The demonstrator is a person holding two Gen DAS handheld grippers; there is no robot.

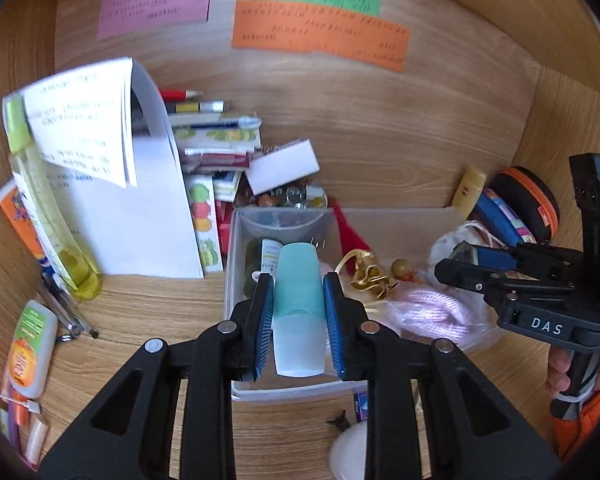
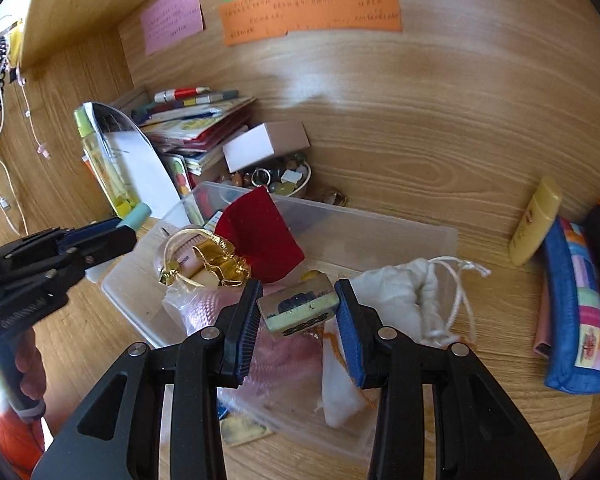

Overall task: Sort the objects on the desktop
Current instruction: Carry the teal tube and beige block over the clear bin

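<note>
Clamped between my left gripper (image 1: 299, 312) pads is a mint-green tube (image 1: 299, 304) with a pale cap end toward me; it hangs above the clear plastic bin (image 1: 236, 240) on the tabletop (image 1: 148, 312). I judge the tube light and smooth, a little slippery, with a body that may give under pressure, so the pads sit best across its middle, as they do now, not on the rounded cap.

My right gripper (image 2: 296, 316) is closed on a small clear block (image 2: 297, 307) with something dark set inside and a pale green base. It hovers over the bin, above a pink bubble-wrap pouch (image 2: 284, 352) and beside a white drawstring bag (image 2: 400, 300). I take the block for hard, stiff and glossy, possibly resin or glass. It could slide from the pads or chip if dropped, so the flat end faces are the right place to hold it.

A red velvet pouch (image 2: 268, 236) and crumpled gold foil (image 2: 220, 260) also lie in the bin. Behind it stand a stack of notebooks (image 1: 216, 148) and a bowl of beads (image 2: 284, 180). A yellow tube (image 2: 534, 220) and a blue pencil case (image 2: 576, 304) lie well apart to the right.
</note>
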